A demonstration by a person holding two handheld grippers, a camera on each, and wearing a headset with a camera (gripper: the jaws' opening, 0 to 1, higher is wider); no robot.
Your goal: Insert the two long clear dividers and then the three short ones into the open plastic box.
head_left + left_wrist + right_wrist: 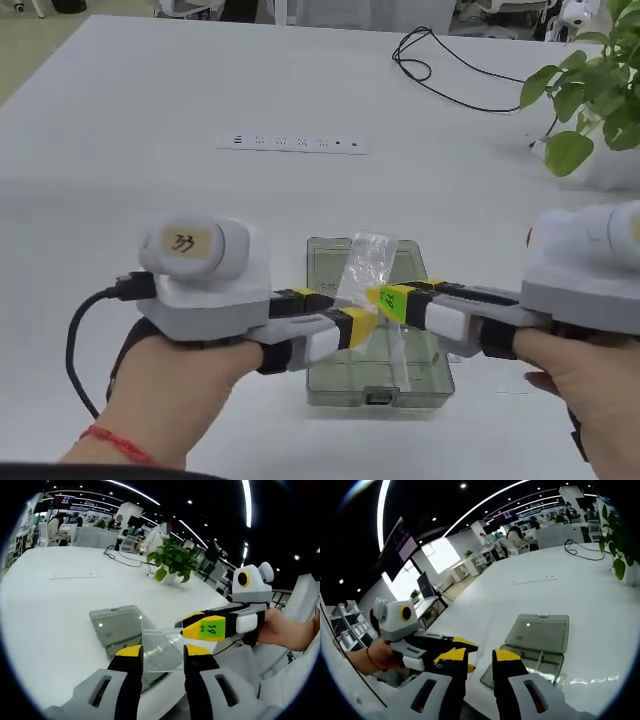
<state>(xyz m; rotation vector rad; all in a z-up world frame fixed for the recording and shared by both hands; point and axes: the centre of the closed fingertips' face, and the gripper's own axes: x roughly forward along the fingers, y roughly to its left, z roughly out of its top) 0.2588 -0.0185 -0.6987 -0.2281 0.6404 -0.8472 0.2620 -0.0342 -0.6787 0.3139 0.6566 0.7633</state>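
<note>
Two grippers meeting above the open box (340,385), which sits on the near part of the white table (200,90), its lid (325,262) folded back to the far side. The left gripper (164,652) has its jaws set fairly wide, with the clear divider (161,647) spanning the gap edge to edge, apparently pinched across its width. The right gripper (480,656) meets the divider's right corner with narrow jaws; whether it grips cannot be told. Likely risks: the slick sheet slipping or bowing under a two-sided pull, or entering tilted and missing the wall slots (too small to see here), which would jam it. Divider: thin, glossy, rectangular, nearly invisible but for glare. Box: smoky translucent plastic, rigid, shallow, square-cornered
</note>
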